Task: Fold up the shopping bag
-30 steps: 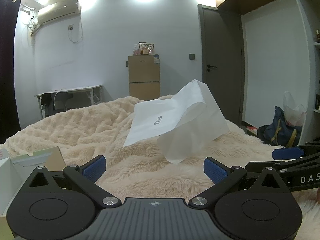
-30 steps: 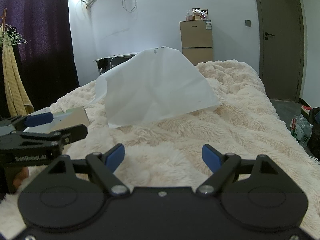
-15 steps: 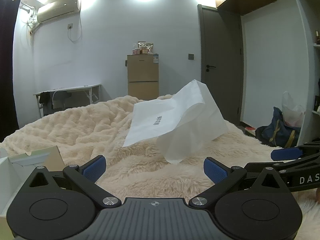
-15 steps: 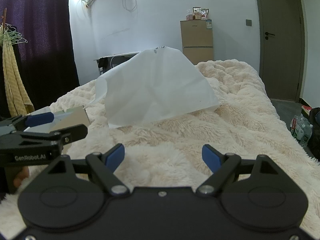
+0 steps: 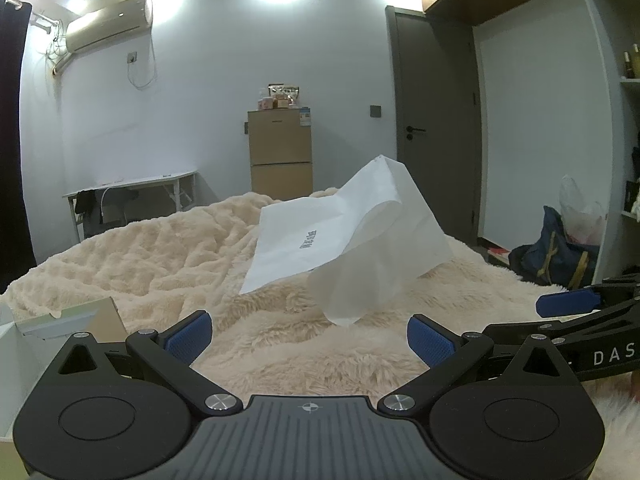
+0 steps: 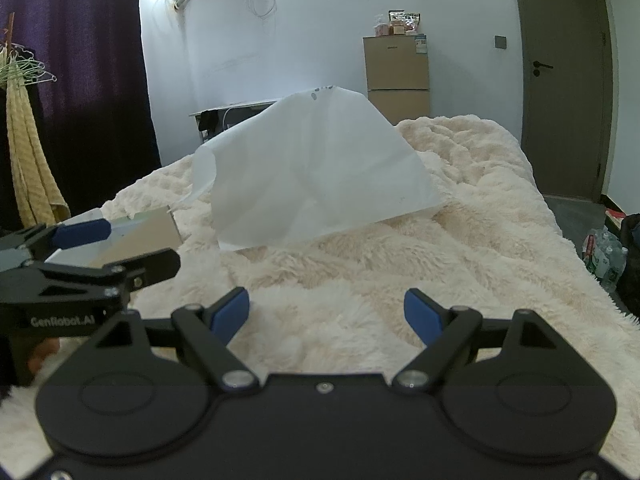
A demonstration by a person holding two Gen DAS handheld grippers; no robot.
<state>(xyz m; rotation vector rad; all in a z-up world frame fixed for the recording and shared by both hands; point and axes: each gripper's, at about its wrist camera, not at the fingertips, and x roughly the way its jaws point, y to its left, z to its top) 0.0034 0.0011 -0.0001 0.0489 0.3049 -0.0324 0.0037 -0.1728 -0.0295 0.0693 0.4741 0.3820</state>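
2 grippers hover low over a fluffy cream blanket (image 5: 168, 248), the left gripper (image 5: 310, 334) and right gripper (image 6: 326, 314) both spread wide and grasping nothing. Ahead, well apart from both, a white shopping bag (image 5: 344, 236) sits crumpled and peaked on the bed; a cardboard box (image 6: 140, 232) lies left.

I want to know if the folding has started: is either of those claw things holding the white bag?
No, the white bag sits crumpled on the fluffy blanket, ahead of the open left gripper and right gripper.
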